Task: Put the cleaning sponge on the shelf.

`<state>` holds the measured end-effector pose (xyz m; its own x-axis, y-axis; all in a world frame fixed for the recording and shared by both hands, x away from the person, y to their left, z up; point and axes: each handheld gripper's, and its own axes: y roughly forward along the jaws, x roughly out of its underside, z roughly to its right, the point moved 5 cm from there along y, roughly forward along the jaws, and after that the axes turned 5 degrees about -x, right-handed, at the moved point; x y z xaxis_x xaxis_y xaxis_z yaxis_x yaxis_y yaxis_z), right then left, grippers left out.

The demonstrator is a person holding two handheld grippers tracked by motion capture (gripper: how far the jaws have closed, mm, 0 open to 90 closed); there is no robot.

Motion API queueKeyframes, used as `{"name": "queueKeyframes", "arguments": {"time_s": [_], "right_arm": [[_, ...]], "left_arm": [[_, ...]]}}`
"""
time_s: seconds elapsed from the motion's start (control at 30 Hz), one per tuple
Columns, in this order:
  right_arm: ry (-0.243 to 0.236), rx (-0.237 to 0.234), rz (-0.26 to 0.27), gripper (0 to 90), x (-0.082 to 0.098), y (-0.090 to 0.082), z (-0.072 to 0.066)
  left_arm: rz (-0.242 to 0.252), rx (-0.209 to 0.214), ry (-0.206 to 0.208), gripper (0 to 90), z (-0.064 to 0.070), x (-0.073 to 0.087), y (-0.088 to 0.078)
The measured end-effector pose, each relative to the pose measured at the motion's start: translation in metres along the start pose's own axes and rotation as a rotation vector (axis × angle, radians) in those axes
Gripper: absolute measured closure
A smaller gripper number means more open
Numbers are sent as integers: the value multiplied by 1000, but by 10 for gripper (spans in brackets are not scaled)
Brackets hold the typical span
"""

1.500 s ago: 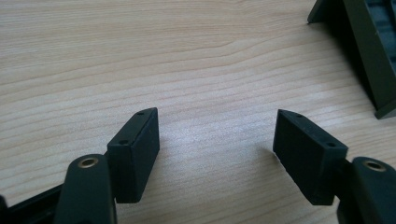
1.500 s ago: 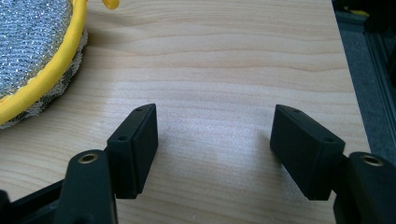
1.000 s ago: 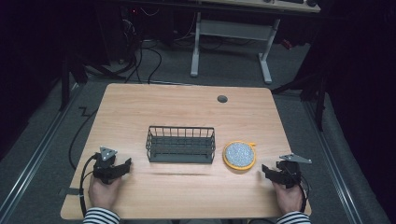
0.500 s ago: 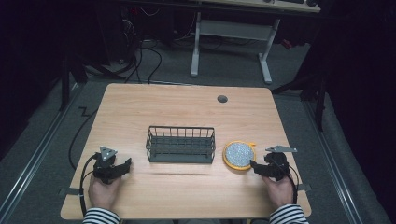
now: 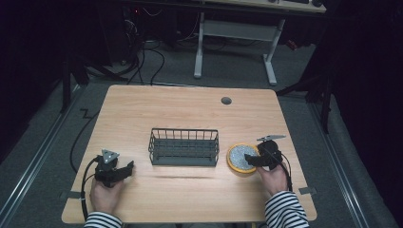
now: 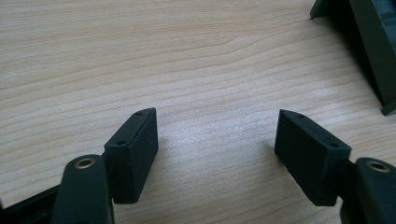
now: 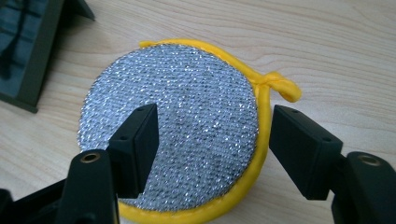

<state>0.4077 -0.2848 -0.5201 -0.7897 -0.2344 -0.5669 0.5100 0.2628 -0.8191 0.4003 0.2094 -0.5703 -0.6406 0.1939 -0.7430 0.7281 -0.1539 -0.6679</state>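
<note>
A round scouring pad (image 5: 240, 157), silver mesh with a yellow rim and a small yellow loop, lies flat on the wooden table (image 5: 190, 109) just right of a dark wire basket (image 5: 184, 147). My right gripper (image 5: 249, 160) hovers over the pad's right side, jaws wide apart. In the right gripper view the pad (image 7: 187, 116) lies beneath and between the open jaws of the right gripper (image 7: 212, 140), not pinched. My left gripper (image 5: 127, 169) rests at the front left of the table, open. In the left gripper view the left gripper (image 6: 215, 140) has only bare wood between its jaws.
The basket's corner (image 6: 369, 51) shows at the upper right of the left gripper view and its edge (image 7: 32, 51) at the upper left of the right gripper view. A round cable hole (image 5: 226, 100) sits near the table's far edge. A white desk frame (image 5: 233, 42) stands beyond.
My right gripper has moved left from the table's front right edge until it is over the scouring pad. The left gripper has kept still.
</note>
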Motion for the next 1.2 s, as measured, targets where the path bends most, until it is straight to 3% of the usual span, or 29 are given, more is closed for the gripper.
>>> {"name": "queueKeyframes", "arguments": {"time_s": [0.4,0.63,0.77,0.9,1.07,1.2], "right_arm": [[72,-22,-108,248,-6,14,11],[118,-75,-157,241,-6,22,16],[125,-133,-159,374,-5,24,16],[85,-121,-135,467,-4,22,12],[85,-141,-136,575,-4,21,13],[52,-133,-134,734,-6,19,12]], "left_arm": [[0,0,0,307,0,0,0],[0,0,0,307,0,0,0],[0,0,0,307,0,0,0],[0,-3,1,306,0,0,0],[-1,-4,4,302,0,0,0],[-1,-4,3,301,1,0,0]]}}
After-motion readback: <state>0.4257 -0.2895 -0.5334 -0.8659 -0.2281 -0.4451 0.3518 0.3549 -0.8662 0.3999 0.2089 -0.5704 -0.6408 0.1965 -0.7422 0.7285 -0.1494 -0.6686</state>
